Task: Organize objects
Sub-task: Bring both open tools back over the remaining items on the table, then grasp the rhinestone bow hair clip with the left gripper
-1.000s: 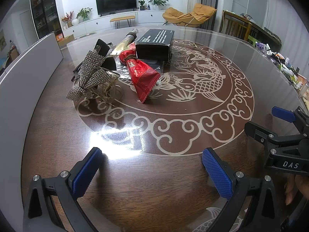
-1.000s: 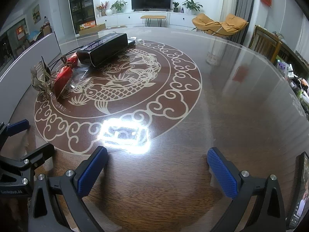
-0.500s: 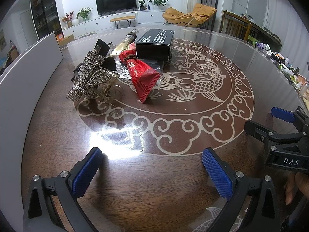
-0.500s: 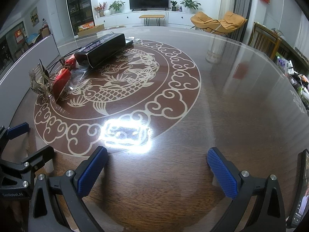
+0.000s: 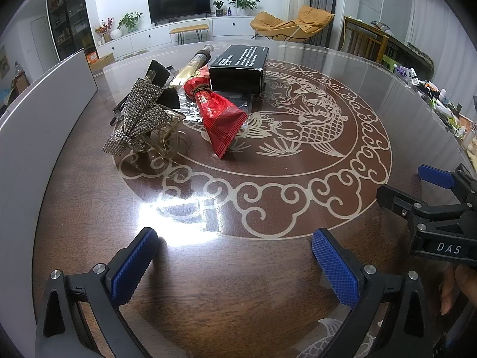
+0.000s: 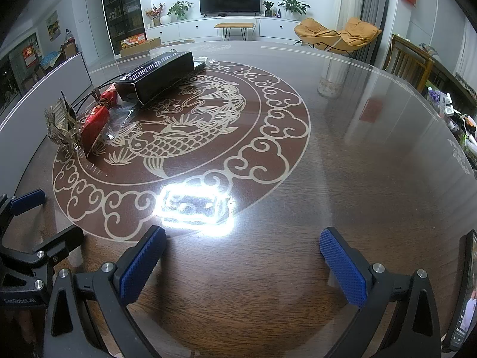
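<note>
A small heap of objects lies on the far left of the round table. A rhinestone bow hair clip [image 5: 140, 119] [image 6: 61, 123] sits nearest. Beside it lie a red tube [image 5: 219, 113] [image 6: 95, 119], a gold tube [image 5: 193, 67] and a long black box [image 5: 238, 67] [image 6: 161, 74]. Black folded pieces [image 5: 162, 83] rest behind the clip. My left gripper [image 5: 235, 265] hovers open low over bare table, well short of the heap. My right gripper [image 6: 243, 265] is open too, with nothing between its fingers, to the right of the left one.
The glass-topped table [image 6: 372, 179] carries a fish and cloud pattern [image 5: 298, 125] and a bright lamp glare [image 6: 196, 205]. A grey panel [image 5: 26, 137] borders the left rim. Small clutter [image 5: 441, 101] lies at the right rim, a phone screen [image 6: 465, 295] at the right edge. Chairs stand beyond.
Both grippers have held nearly still; the right wrist view has shifted only slightly. Nothing on the table has moved.
</note>
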`<state>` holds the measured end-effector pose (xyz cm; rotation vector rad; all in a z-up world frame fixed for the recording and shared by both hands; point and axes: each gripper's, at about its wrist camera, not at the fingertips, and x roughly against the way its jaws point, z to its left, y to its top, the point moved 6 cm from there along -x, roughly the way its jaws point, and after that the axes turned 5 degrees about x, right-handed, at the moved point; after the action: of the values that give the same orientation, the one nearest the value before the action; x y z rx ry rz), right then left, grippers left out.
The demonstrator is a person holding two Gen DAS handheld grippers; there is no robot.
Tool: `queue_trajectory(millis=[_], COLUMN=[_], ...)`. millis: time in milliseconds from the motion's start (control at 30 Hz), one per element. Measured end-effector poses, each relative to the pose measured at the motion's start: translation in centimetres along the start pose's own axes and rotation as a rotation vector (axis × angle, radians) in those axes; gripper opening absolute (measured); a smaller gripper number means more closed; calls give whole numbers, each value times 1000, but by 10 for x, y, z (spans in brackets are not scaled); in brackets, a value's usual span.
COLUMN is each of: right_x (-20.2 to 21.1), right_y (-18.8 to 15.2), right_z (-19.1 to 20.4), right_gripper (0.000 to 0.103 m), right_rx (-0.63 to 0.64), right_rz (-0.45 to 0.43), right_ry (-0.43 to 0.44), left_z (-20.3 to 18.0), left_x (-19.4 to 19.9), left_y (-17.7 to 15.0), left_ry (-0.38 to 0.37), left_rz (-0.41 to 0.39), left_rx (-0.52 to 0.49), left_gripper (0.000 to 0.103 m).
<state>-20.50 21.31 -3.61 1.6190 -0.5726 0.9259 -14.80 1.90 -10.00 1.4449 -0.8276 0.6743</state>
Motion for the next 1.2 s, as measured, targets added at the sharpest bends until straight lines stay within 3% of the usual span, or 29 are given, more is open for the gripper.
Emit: queue_trajectory(millis=[133, 233, 433, 533, 567, 600, 633, 733, 867, 1100, 1167, 1200], right_x=[0, 0, 0, 0, 0, 0, 0, 0, 0, 0, 0, 0], right_y=[0, 0, 0, 0, 0, 0, 0, 0, 0, 0, 0, 1], right_z=[0, 0, 0, 0, 0, 0, 0, 0, 0, 0, 0, 0], right_gripper=[103, 103, 103, 103, 103, 103, 103, 103, 103, 103, 103, 103], right_rx=[0, 0, 0, 0, 0, 0, 0, -1, -1, -1, -2, -2], right_rz=[0, 0, 0, 0, 0, 0, 0, 0, 0, -1, -1, -1], right_ry=[0, 0, 0, 0, 0, 0, 0, 0, 0, 1, 2, 2], left_z=[19, 42, 68, 74, 76, 81, 82, 80, 72, 55, 51, 50], left_x=[17, 33, 6, -15, -19, -23, -25, -11, 10, 28, 33, 35], left_y=[9, 40, 106, 118, 118, 115, 112, 94, 55, -7, -19, -24], left_ry=[-15, -9, 45, 51, 37, 23, 12, 17, -2, -57, -76, -81], left_rz=[-62, -135, -98, -77, -76, -68, -54, -92, -83, 6, 21, 27], left_rx=[86, 135, 174, 186, 197, 212, 217, 181, 119, 75, 63, 58], left_gripper=[103, 103, 103, 103, 96, 71, 56, 48, 47, 48, 54, 69])
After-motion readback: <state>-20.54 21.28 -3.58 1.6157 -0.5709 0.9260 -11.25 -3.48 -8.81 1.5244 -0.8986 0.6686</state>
